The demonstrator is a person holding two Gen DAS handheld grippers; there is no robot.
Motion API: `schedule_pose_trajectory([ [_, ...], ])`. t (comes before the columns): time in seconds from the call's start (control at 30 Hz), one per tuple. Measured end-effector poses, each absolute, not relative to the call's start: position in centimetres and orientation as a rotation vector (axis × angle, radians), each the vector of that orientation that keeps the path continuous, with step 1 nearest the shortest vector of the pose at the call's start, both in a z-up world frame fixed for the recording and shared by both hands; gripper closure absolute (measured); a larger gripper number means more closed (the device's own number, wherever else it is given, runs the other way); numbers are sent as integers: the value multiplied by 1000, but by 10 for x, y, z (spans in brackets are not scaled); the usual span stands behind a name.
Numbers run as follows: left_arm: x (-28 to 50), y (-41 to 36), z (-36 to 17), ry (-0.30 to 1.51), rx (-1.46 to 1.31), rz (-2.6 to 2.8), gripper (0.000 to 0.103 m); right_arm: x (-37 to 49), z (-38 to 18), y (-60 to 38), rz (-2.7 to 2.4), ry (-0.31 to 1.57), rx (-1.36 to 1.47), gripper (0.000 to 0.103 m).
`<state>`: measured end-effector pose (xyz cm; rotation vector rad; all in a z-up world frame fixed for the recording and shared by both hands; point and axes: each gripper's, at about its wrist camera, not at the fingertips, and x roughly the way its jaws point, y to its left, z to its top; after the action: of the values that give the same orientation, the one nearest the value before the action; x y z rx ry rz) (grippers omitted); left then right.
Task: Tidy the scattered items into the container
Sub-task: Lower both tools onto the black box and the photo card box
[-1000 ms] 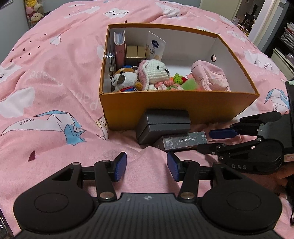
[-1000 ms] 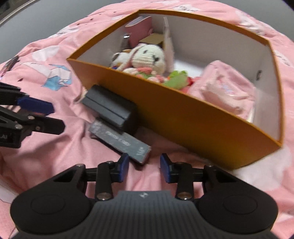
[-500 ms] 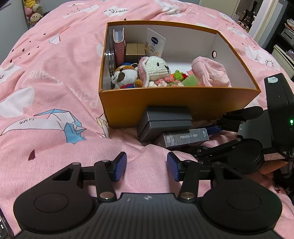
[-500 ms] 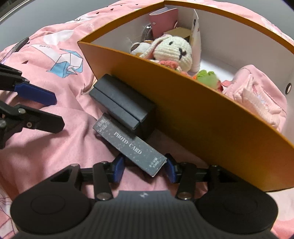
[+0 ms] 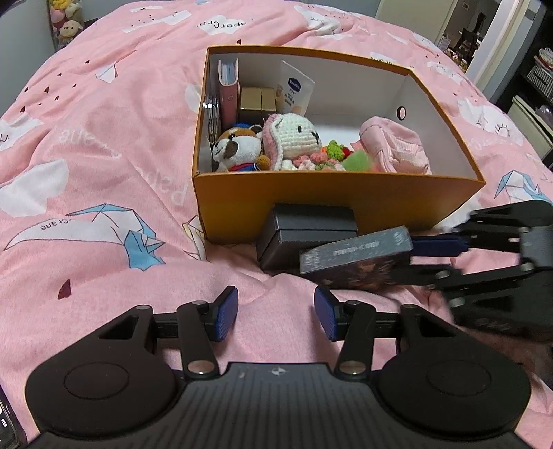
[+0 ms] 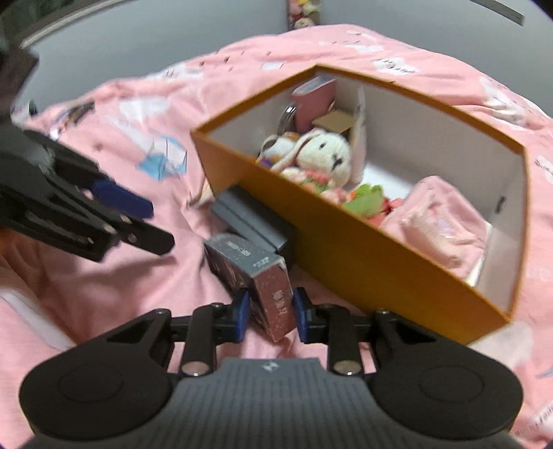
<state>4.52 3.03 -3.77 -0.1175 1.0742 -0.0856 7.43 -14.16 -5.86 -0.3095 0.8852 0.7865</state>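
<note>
Pink crane-print bedspread (image 5: 103, 145), doorway (image 5: 484, 31) beyond.

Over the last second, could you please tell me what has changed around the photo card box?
The right tongs moved in around the photo card box, are closing on its end and have tipped it up off the pink bedspread. The left tongs stayed open and empty; the dark case and orange box kept their places.

Black hand-held gripper (image 5: 273, 314), blue pads (image 5: 226, 312)

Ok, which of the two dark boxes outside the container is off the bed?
The photo card box, tilted up between the pads of the closing right gripper. The black box lies on the blanket against the orange container.
</note>
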Motion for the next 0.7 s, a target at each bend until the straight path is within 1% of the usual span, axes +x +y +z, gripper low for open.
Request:
schedule_pose_trajectory([
  [0.1, 45, 31, -35, 1061, -118, -91, 46, 70, -41, -155, 769, 871, -264, 77],
  [0.13, 45, 31, -34, 1056, -116, -93, 46, 67, -34, -160, 754, 858, -260, 92],
  [0.17, 45, 30, -33, 1050, -111, -97, 46, 66, -28, -163, 741, 843, -257, 100],
  [0.2, 45, 30, -32, 1044, -104, -102, 46, 64, -21, -169, 720, 819, -249, 103],
  [0.27, 46, 27, -30, 1035, -91, -115, 46, 66, -11, -176, 691, 796, -240, 103],
  [0.33, 47, 25, -30, 1034, -75, -125, 46, 71, -14, -178, 679, 809, -262, 102],
  [0.37, 48, 23, -29, 1032, -64, -127, 46, 73, -18, -178, 670, 823, -266, 100],
  [0.4, 47, 22, -28, 1028, -57, -129, 46, 74, -22, -179, 670, 834, -264, 94],
  [0.47, 47, 21, -27, 1026, -49, -130, 46, 79, -33, -178, 681, 870, -245, 89],
  [0.53, 47, 22, -26, 1024, -42, -130, 46, 82, -43, -179, 679, 900, -219, 65],
  [0.6, 48, 22, -25, 1020, -32, -133, 46, 87, -53, -182, 678, 935, -191, 60],
  [0.7, 50, 20, -26, 1018, -20, -139, 46, 98, -68, -182, 665, 963, -153, 47],
])
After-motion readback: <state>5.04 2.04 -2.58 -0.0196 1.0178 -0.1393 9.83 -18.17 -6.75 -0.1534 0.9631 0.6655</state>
